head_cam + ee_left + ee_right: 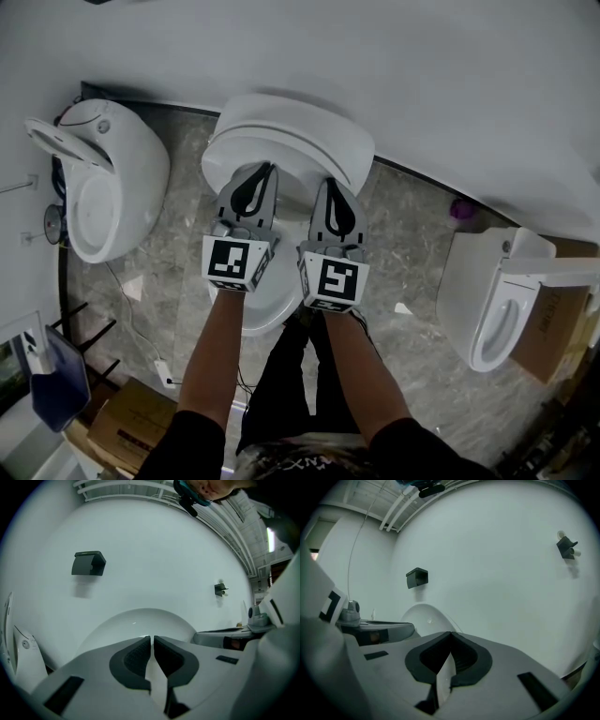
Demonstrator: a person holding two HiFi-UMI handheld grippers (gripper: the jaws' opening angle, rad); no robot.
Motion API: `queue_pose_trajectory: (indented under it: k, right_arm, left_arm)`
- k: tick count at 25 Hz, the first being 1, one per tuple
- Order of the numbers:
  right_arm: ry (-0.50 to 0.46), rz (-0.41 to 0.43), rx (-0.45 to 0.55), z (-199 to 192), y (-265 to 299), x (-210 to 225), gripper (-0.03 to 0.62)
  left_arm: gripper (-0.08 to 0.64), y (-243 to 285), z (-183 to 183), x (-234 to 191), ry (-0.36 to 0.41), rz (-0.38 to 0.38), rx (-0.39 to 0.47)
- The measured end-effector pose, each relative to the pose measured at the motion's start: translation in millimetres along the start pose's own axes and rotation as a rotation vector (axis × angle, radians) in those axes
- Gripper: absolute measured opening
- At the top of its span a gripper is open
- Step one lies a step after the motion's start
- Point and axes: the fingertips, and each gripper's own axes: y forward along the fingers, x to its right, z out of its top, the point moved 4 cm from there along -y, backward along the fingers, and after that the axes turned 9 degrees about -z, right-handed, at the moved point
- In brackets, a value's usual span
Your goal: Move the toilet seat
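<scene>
Toilet seat, white, oval, smooth plastic (292, 131): it belongs to the middle white toilet (265, 314) and appears to stand raised at the far end of the bowl, leaning toward the plain white wall (441, 66). Whether lid and seat ring are raised together cannot be told.

Your left gripper (269, 170) and your right gripper (330, 181) hang side by side over the open bowl, both pointing far, toward the seat. On each, the dark padded fingers (136, 656) are pressed together at the tips. Only white porcelain shows through the slit lower down, and nothing is pinched on either side.

Governing relation: the seat lies directly beyond the fingertips, on the far side, apart from them. In the left gripper view its rounded top (140, 620) rises squarely ahead of the left gripper (152, 638). In the right gripper view the seat (425, 617) sits to the left of the right gripper (450, 633). The left hand is judged better lined up and marginally nearer. Raised, the seat's long axis runs upward from a hinge at the far end of the bowl, so any swing comes toward you.

Noted also: a second white toilet (105, 178) at left, a third (492, 309) at right, and a grey marbled floor (412, 234).
</scene>
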Motion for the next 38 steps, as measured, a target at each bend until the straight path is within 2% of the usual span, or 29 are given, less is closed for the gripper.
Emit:
queue_pose_trajectory:
  k: [8,16,22,27,31,38]
  right_arm:
    - [-0.035,0.048,0.054,9,-12,-4,0.0]
    - [-0.1,0.146,0.152,59,-36,-17,0.002]
    - [-0.109,0.263,0.188,115,-74,-33,0.0]
    - [-0.101,0.34,0.134,158,-112,-40,0.002]
    - [-0.122,0.381,0.124,202,-148,-45,0.002]
    - [-0.149,0.428,0.161,272,-199,-50,0.002]
  left_arm:
    - [0.041,-15,8,8,0.011,0.002,0.007]
    - [0.041,-52,41,18,0.004,0.038,-0.004]
    - [0.041,-91,103,31,0.006,0.055,0.043]
    - [0.041,-133,150,48,-0.007,0.045,0.064]
    - [0.041,-166,192,68,-0.012,0.031,0.06]
    - [0.041,-204,255,97,0.007,0.017,0.071]
